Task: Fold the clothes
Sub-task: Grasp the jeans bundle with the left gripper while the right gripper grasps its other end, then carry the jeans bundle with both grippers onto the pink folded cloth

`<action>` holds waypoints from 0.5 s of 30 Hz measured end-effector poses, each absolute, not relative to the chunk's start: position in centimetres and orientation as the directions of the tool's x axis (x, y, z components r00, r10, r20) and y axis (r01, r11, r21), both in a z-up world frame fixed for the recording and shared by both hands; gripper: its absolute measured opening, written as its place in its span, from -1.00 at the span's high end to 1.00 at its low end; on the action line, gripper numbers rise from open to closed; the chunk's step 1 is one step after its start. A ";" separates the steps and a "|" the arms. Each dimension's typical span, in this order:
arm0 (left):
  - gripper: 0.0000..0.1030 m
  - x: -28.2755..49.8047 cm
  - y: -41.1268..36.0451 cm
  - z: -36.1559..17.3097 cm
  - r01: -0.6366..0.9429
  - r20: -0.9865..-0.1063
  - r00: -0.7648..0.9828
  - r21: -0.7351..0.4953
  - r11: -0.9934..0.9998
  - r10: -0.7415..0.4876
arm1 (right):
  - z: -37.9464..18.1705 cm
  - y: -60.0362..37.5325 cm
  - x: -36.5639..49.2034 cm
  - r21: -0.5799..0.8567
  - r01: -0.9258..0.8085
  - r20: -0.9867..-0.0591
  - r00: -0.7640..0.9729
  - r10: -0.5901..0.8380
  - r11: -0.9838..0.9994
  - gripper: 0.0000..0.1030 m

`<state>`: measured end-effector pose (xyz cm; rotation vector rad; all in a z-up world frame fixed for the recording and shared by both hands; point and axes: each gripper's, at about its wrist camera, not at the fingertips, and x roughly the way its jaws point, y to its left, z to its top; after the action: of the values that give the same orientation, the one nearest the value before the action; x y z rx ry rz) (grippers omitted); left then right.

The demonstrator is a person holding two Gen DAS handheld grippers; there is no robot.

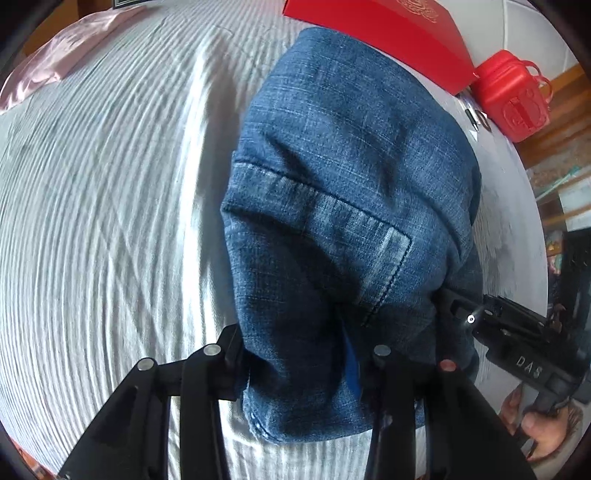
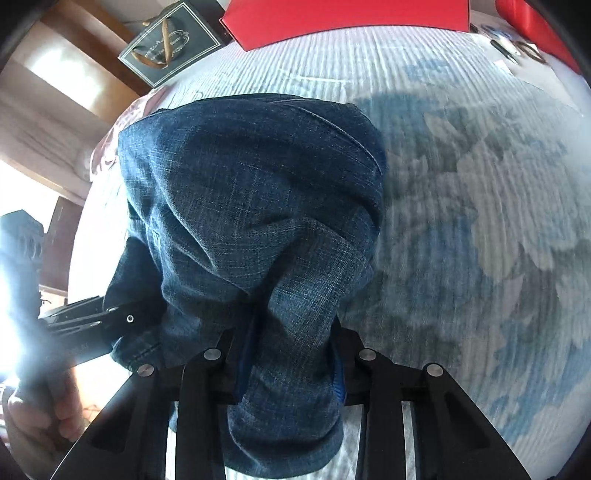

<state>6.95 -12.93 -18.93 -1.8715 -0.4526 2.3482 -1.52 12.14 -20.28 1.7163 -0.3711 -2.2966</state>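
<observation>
A blue denim garment (image 1: pixel 351 166) lies bunched on the bed, a stitched pocket facing up. My left gripper (image 1: pixel 303 354) is shut on its near edge, cloth filling the gap between the black fingers (image 1: pixel 231 354). In the right wrist view the same denim garment (image 2: pixel 251 177) rises in a crumpled mound, and my right gripper (image 2: pixel 288 354) is shut on another fold of its near edge. Each tool's black body shows at the side of the other's view, at the garment's edge: the right one's body (image 1: pixel 517 332), the left one's body (image 2: pixel 92 321). The fingertips are hidden by cloth.
The bed cover (image 1: pixel 110 184) is white and ribbed, with a blue flower print (image 2: pixel 480 221) on the right. A red flat box (image 1: pixel 376 33), a red plastic container (image 1: pixel 513 96) and a pen (image 1: pixel 472 118) sit at the far edge. Pink cloth (image 1: pixel 55 62) lies far left. A dark gift bag (image 2: pixel 170 40) stands beyond the bed.
</observation>
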 end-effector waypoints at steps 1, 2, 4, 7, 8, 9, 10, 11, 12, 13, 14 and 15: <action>0.37 7.3 -12.5 -18.4 0.094 -0.938 -0.253 -0.269 -0.958 0.238 | -19.8 11.6 -1.3 0.316 0.070 -0.900 -0.292 -0.322 -0.946 0.58; 0.42 7.7 -12.0 -17.9 0.081 -0.940 -0.269 -0.239 -0.968 0.210 | -19.2 11.0 -0.9 0.285 0.093 -0.902 -0.312 -0.300 -0.954 0.63; 0.47 8.1 -11.7 -17.3 0.078 -0.941 -0.280 -0.222 -0.972 0.192 | -19.0 11.0 -0.5 0.294 0.092 -0.895 -0.323 -0.308 -0.951 0.66; 0.51 8.6 -12.1 -15.8 0.091 -0.931 -0.291 -0.257 -0.962 0.221 | -19.0 12.2 -0.2 0.362 0.055 -0.874 -0.326 -0.360 -0.931 0.69; 0.52 8.8 -12.2 -15.3 0.090 -0.927 -0.297 -0.265 -0.960 0.228 | -18.7 12.6 -0.1 0.385 0.050 -0.863 -0.333 -0.379 -0.922 0.70; 0.53 9.1 -12.1 -14.6 0.081 -0.924 -0.307 -0.266 -0.961 0.230 | -18.0 12.9 0.1 0.400 0.055 -0.852 -0.346 -0.394 -0.915 0.71; 0.53 9.4 -12.1 -13.7 0.071 -0.919 -0.320 -0.266 -0.961 0.231 | -17.2 13.0 0.3 0.413 0.066 -0.839 -0.361 -0.408 -0.908 0.71; 0.53 9.7 -12.0 -12.7 0.063 -0.914 -0.336 -0.262 -0.963 0.227 | -16.2 13.0 0.4 0.423 0.084 -0.824 -0.378 -0.421 -0.902 0.72; 0.53 9.8 -11.9 -11.9 0.060 -0.912 -0.348 -0.254 -0.965 0.219 | -15.3 12.8 0.5 0.424 0.104 -0.814 -0.392 -0.429 -0.899 0.72; 0.53 10.0 -12.1 -11.0 0.062 -0.907 -0.363 -0.251 -0.966 0.212 | -14.5 12.6 0.5 0.418 0.128 -0.806 -0.404 -0.432 -0.899 0.72; 0.54 10.2 -12.3 -10.2 0.066 -0.901 -0.380 -0.251 -0.966 0.208 | -13.7 12.4 0.6 0.413 0.150 -0.798 -0.416 -0.436 -0.898 0.72; 0.54 10.2 -12.4 -9.5 0.070 -0.897 -0.393 -0.249 -0.966 0.203 | -13.0 12.3 0.6 0.411 0.168 -0.789 -0.426 -0.442 -0.896 0.72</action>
<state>10.23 -12.39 -9.47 -1.6833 -0.3798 2.5283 0.59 12.32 -12.97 1.4202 -0.3844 -2.3512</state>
